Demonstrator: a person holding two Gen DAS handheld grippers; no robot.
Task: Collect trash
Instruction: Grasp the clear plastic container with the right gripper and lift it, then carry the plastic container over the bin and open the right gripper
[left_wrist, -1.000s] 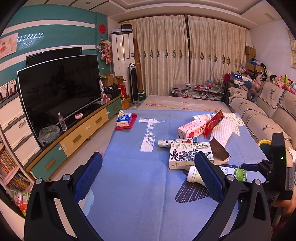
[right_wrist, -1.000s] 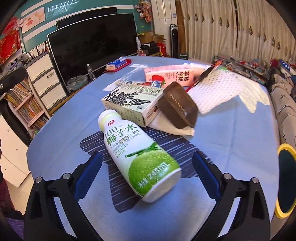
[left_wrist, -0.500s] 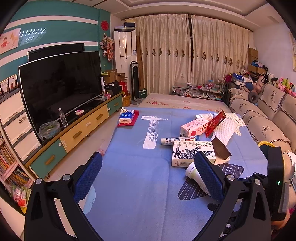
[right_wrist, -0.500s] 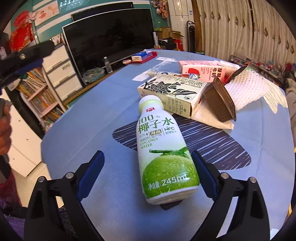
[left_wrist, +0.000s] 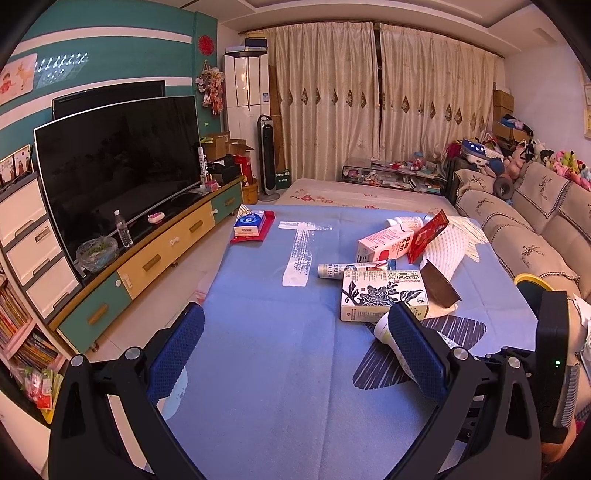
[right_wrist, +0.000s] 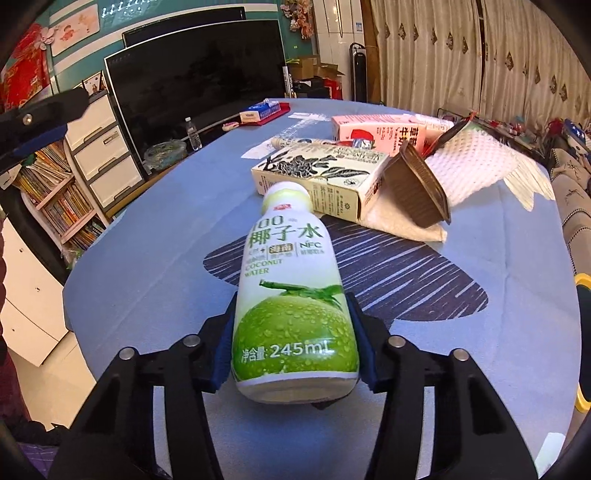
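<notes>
Indoors | bench (left_wrist: 266, 369) wore blue cloth, TV (left_wrist: 118, 162) beside | right claw (right_wrist: 293, 343) pinched coconut water bottle (right_wrist: 291, 295) | left claw (left_wrist: 295, 354) spread wide

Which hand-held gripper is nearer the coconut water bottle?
Right. The right hand-held gripper clamps the coconut water bottle near its base; the left hand-held gripper hovers open beside it.

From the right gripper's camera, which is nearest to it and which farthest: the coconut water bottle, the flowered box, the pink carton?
1. Coconut water bottle, between the fingers.
2. Flowered box, just past the bottle's cap.
3. Pink carton, behind the box.
</notes>
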